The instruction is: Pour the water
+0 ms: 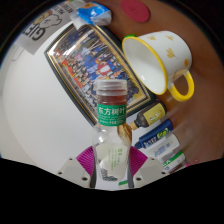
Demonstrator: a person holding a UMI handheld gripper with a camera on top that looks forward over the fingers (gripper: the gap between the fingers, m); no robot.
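A clear plastic bottle [112, 135] with a green label and a grey cap stands between my fingers, its neck reaching forward past them. My gripper [112, 166] is shut on the bottle, both magenta pads [88, 160] pressing its lower body. Just beyond the bottle's cap, to the right, a white mug [158, 62] with yellow rim, yellow handle and small dots is seen tipped in the view, its mouth facing the bottle. The cap sits close under the mug's rim.
A picture-covered tray [85, 58] lies on the white round table [30, 110] behind the bottle. Small packets and a dark item [155, 128] lie to the right of the bottle. A red object [135, 10] sits beyond the mug.
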